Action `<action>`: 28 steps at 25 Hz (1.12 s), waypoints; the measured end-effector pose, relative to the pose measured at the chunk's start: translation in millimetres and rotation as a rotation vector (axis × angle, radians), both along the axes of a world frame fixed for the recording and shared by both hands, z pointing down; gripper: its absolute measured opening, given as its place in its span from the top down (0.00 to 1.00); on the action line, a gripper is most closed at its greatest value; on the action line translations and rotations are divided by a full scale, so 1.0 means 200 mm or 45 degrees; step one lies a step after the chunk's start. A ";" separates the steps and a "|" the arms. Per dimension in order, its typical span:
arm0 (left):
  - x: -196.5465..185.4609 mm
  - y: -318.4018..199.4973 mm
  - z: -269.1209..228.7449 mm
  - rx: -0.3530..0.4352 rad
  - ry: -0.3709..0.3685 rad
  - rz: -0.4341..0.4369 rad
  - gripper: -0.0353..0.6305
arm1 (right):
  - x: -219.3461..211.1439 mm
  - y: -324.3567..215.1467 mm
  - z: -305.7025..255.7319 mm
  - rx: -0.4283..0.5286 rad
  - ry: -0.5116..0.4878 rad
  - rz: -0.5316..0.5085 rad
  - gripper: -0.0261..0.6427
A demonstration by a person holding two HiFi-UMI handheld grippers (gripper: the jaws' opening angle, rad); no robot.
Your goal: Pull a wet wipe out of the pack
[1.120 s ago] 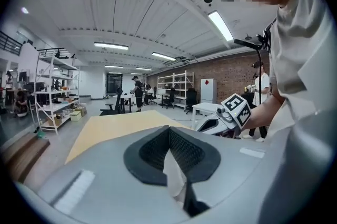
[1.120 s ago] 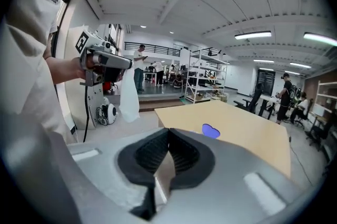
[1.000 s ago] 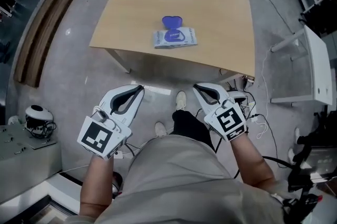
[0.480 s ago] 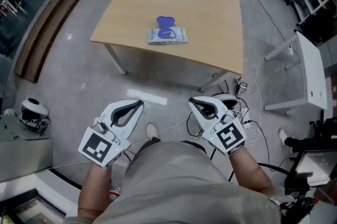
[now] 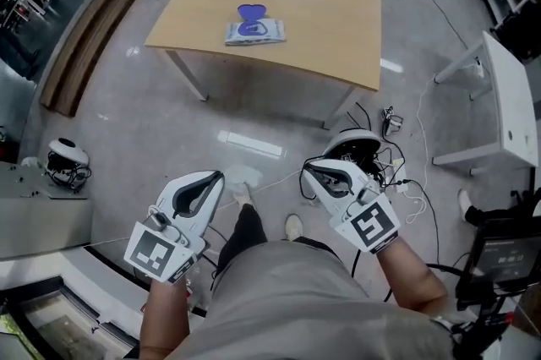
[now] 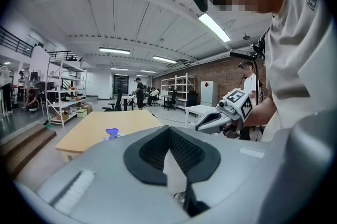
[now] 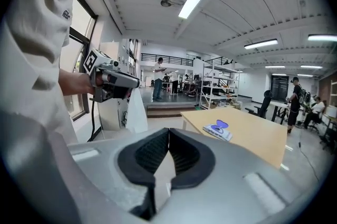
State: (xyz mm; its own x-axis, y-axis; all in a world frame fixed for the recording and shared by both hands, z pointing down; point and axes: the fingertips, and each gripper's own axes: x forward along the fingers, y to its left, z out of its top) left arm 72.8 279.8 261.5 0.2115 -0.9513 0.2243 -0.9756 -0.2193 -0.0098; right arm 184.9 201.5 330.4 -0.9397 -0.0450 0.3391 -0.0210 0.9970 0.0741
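Observation:
The wet wipe pack (image 5: 254, 30) lies on the wooden table (image 5: 321, 3) near its front edge, with its purple lid (image 5: 248, 13) flipped open. It shows small and far off in the left gripper view (image 6: 111, 134) and the right gripper view (image 7: 218, 130). My left gripper (image 5: 218, 175) and right gripper (image 5: 308, 170) hang over the floor in front of the person's body, well short of the table. Both point toward it. Each has its jaw tips touching, with nothing between them.
A white side table (image 5: 507, 113) stands at the right. Cables and a white headset (image 5: 355, 145) lie on the floor below the table's near corner. Wooden planks (image 5: 84, 37) run along the left, with another headset (image 5: 66, 154) and a grey cabinet (image 5: 34, 215) nearby.
The person and both grippers have drawn back from the table, so the pack now sits farther off and higher in the head view. Both grippers' jaws stay shut.

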 end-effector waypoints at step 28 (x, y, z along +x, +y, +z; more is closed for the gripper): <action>0.00 0.67 0.01 0.004 0.011 0.259 0.94 | -0.16 0.84 -0.15 0.081 0.001 0.084 0.96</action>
